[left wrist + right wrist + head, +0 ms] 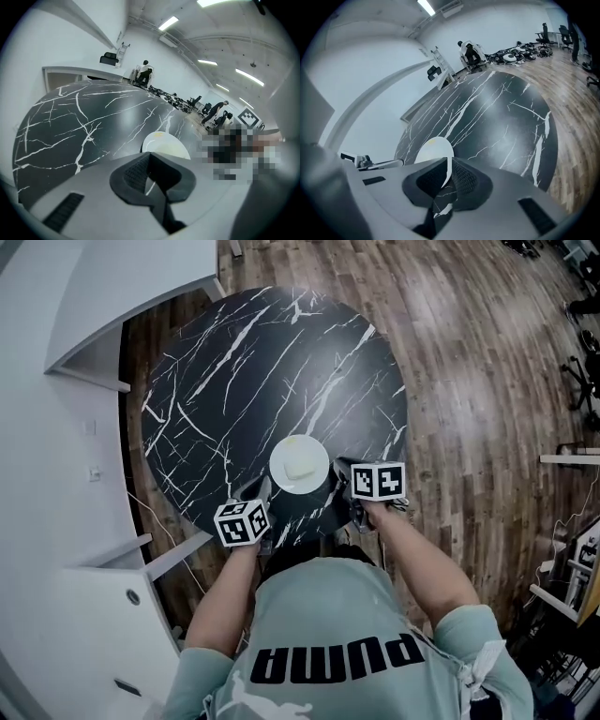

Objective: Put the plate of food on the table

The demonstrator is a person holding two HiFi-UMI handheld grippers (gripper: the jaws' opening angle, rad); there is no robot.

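Note:
A small white plate (284, 476) carrying a pale piece of food (302, 467) is at the near edge of the round black marble table (272, 362). I cannot tell whether it rests on the top or hangs just above it. My left gripper (265, 491) holds its left rim and my right gripper (342, 474) its right rim. In the right gripper view the plate's (433, 150) thin rim runs between the shut pads of the right gripper (450, 176). In the left gripper view the plate (166, 144) sits just behind the closed left gripper (152, 174).
A white curved counter (56, 427) wraps the table's left side, with a white cabinet (112, 615) near my left. Wooden floor (469, 352) lies to the right, with office chairs (583, 381) at the far right edge. The marble top (501, 117) stretches away beyond the plate.

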